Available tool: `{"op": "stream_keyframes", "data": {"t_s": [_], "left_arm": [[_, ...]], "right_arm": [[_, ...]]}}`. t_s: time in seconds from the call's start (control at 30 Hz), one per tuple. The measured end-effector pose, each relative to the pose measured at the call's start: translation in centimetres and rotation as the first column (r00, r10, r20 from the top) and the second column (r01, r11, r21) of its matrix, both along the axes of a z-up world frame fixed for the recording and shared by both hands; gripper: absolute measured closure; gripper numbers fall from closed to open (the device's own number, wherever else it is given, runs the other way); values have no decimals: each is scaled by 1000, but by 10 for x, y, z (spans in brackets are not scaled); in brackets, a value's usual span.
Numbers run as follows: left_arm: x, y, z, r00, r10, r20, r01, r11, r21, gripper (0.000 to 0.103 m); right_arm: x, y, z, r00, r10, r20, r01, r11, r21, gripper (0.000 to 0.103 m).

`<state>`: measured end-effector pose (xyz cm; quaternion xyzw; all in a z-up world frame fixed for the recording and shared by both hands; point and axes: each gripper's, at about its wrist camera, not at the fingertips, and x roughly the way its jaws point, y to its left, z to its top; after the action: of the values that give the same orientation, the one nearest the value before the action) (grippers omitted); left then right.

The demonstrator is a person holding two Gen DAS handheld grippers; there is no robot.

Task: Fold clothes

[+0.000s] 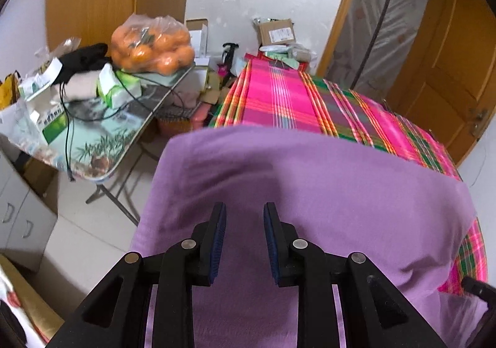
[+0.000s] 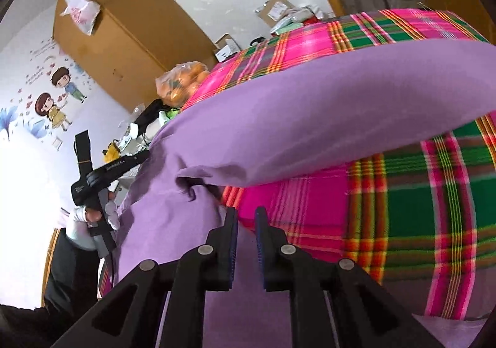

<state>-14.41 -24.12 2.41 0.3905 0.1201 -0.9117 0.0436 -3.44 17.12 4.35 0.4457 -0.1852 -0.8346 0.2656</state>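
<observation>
Purple garment (image 1: 310, 193) lies draped over the plaid bed (image 1: 279, 100), soft, light and floppy, so it will sag wherever unsupported; best taken by its hem corners. Left tongs (image 1: 245, 218) stand spread above it; right tongs (image 2: 246, 218), narrowly parted, grip nothing.
</observation>
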Motion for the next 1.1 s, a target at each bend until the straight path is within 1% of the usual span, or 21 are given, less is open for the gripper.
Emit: {"op": "stream_keyframes", "data": {"t_s": [0.1,0.17,0.27,0.33,0.47,0.6,0.73,0.87,0.97,1.1], "left_arm": [[-18,-5,-8,999,25,25,-25,1000,-6,77],[-27,-6,-16,999,21,38,-21,1000,-9,77],[-31,-3,-14,999,16,44,-15,999,-31,77],[-29,-3,-12,999,16,51,-15,999,-31,77],[-6,1,0,999,9,40,-8,1000,-18,77],[32,12,12,1000,-20,11,20,1000,-5,76],[69,26,18,998,-56,-9,56,998,7,76],[105,47,19,995,-93,-22,94,995,17,76],[125,63,14,992,-123,-24,123,992,31,76],[146,84,5,988,-149,-40,150,988,33,76]], "right_arm": [[2,3,0,1000,-8,1,8,1000,-1,90],[3,4,2,1000,-17,-4,17,1000,4,90],[4,10,4,999,-42,-14,43,999,26,90],[6,14,6,998,-58,-19,58,998,32,90],[14,20,13,996,-71,-54,74,996,57,90],[27,18,23,989,-67,-134,87,984,155,90],[39,13,27,984,-29,-176,67,974,215,90],[50,8,25,984,8,-180,38,968,249,90],[58,4,21,984,27,-174,22,962,272,90],[68,8,16,985,31,-168,17,960,279,90]]}}
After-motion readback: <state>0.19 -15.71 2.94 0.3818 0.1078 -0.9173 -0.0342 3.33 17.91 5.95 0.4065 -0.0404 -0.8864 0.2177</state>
